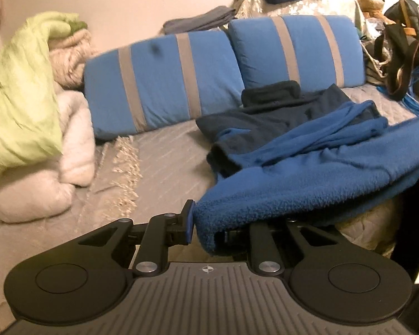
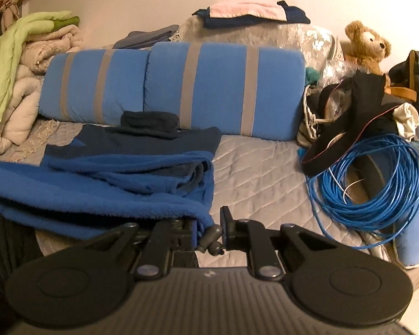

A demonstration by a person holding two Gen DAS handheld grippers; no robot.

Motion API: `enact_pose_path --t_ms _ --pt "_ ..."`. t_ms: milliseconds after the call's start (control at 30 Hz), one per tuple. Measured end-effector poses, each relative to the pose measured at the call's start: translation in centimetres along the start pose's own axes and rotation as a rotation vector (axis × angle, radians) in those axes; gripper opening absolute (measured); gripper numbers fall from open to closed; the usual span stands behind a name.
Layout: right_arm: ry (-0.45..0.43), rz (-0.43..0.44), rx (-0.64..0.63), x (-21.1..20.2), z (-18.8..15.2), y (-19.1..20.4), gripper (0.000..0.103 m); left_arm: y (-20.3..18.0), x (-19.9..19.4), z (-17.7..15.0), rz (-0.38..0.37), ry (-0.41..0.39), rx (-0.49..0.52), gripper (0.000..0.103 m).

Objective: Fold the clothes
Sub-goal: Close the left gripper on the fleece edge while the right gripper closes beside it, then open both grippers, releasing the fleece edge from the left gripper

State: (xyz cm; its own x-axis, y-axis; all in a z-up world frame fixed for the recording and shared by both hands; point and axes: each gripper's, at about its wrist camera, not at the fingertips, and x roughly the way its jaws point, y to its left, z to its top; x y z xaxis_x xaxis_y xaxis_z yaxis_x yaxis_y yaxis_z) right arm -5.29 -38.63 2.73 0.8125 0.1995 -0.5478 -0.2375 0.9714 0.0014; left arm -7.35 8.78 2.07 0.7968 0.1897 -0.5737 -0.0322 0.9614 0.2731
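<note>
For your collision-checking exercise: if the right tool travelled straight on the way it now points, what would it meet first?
Probably the quilted grey bed cover just ahead of the right tool, which grips the blue fleece; further on stands the striped blue cushion. Depth is uncertain.

A bedroom at home: a bed with blue pillows and a teddy bear behind them.

Striped blue cushions back the bed; teddy bear, blue cable coil
</note>
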Motion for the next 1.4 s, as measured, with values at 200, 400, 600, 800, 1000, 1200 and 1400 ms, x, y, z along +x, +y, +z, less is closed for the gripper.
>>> enact_pose_path --t_ms 200,400,600,800,1000,1200,1400 --pt "-0.005 0.008 -0.022 2.4 2.6 -0.1 0.016 0.7 2.3 2.1 0.005 -0.012 0.013 0.020" --pt "0.028 0.024 -0.056 6.2 5.5 -0.5 0.016 1.3 5.3 4.2 -0.013 0.008 0.037 0.020" --pt "0.132 0.064 -0.073 11.1 7.8 -1.3 0.017 1.6 9.5 6.2 -0.050 0.100 0.106 0.020" --pt "0.245 0.083 -0.051 16.3 9.6 -2.2 0.018 1.9 14.2 8.1 -0.090 0.205 0.147 0.021" --pt "0.316 0.056 -0.077 21.0 10.4 -2.0 0.018 1.9 18.8 8.8 -0.113 0.291 0.141 0.021" --pt "0.371 0.025 -0.102 25.2 10.1 -1.7 0.019 1.7 22.6 8.9 -0.123 0.350 0.146 0.022" --pt "0.412 -0.003 -0.123 28.4 9.6 -1.2 0.022 1.9 25.6 8.7 -0.141 0.398 0.121 0.022"
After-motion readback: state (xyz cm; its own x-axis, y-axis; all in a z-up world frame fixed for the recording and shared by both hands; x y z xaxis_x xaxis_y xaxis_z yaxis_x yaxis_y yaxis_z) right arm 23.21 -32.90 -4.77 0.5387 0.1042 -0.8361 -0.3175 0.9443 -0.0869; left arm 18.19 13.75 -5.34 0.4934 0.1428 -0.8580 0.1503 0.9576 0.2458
